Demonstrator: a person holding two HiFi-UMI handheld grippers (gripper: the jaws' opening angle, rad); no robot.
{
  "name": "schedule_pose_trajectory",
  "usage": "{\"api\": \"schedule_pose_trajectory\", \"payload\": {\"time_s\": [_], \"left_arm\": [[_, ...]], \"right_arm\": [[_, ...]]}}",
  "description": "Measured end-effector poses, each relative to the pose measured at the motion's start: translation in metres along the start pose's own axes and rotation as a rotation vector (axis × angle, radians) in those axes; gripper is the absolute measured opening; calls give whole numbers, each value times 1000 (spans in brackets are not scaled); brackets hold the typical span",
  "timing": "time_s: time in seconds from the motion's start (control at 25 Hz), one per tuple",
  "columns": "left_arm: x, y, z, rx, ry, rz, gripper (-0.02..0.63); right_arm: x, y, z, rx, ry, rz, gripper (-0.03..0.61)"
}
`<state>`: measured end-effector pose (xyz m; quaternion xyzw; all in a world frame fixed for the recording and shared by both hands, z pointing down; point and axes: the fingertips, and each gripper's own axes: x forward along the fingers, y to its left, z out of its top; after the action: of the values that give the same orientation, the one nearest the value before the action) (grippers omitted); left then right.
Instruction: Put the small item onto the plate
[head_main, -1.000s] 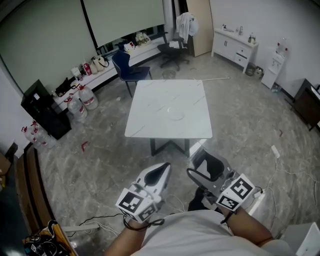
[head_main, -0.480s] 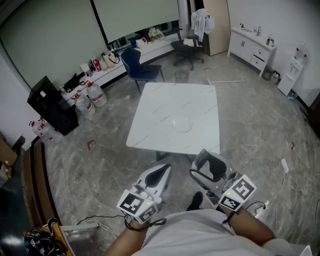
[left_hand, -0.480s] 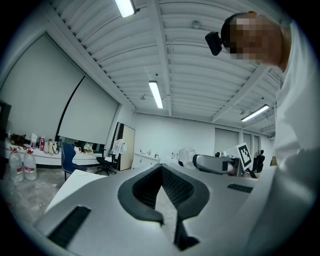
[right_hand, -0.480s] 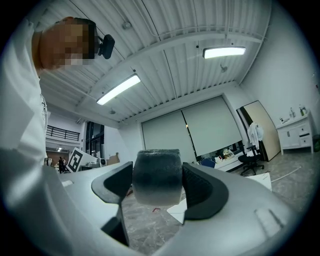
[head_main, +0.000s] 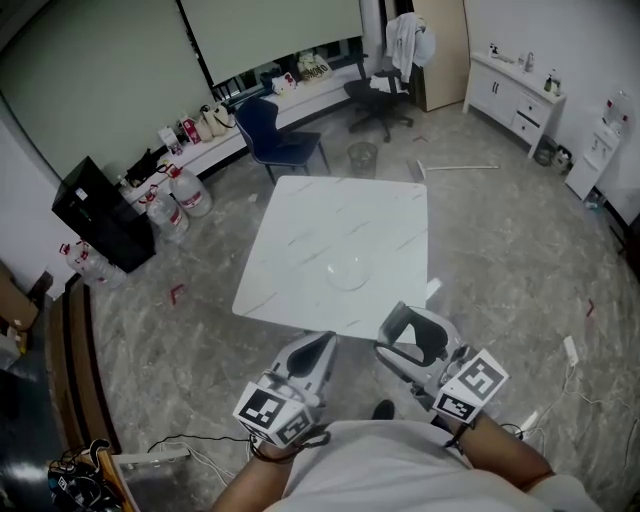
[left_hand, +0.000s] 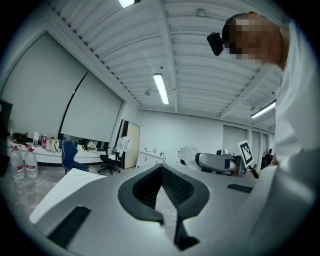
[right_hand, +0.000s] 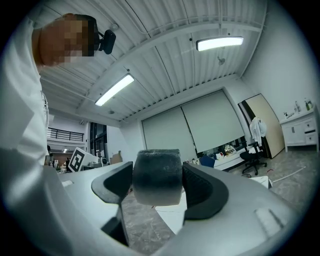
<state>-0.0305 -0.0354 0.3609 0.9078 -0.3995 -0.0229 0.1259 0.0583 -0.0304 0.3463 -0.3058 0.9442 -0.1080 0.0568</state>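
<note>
The white bench (head_main: 300, 235) stands on the floor at 12 o'clock from the person, well apart from both claws. Its top is bare except for a clear plate (head_main: 347, 271) near the middle, and nothing lies on the plate that the head view can make out. Both claws are held low, close to the person's body, over the floor rather than over the bench. The left claw (head_main: 320, 345) sits at 9 o'clock from the right one, its jaws pressed together with nothing between them. The right claw (head_main: 412, 333) pinches the small item (right_hand: 156, 176), a dark grey stubby cylinder, squarely between its pads. So the pick-up looks done. What seems left is the carry toward 11 o'clock, lowering over the plate, and the release onto it.
</note>
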Motion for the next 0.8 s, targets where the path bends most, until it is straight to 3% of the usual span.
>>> {"api": "schedule_pose_trajectory", "payload": {"time_s": [0.36,0.8], "left_arm": [[40,13,-5,6,19,24,6],[108,78,-9,-21,38,-8,6]], "right_arm": [[-7,-50,4,0,2,-24,302],[41,-121,-9,4,64,-68,302]]}}
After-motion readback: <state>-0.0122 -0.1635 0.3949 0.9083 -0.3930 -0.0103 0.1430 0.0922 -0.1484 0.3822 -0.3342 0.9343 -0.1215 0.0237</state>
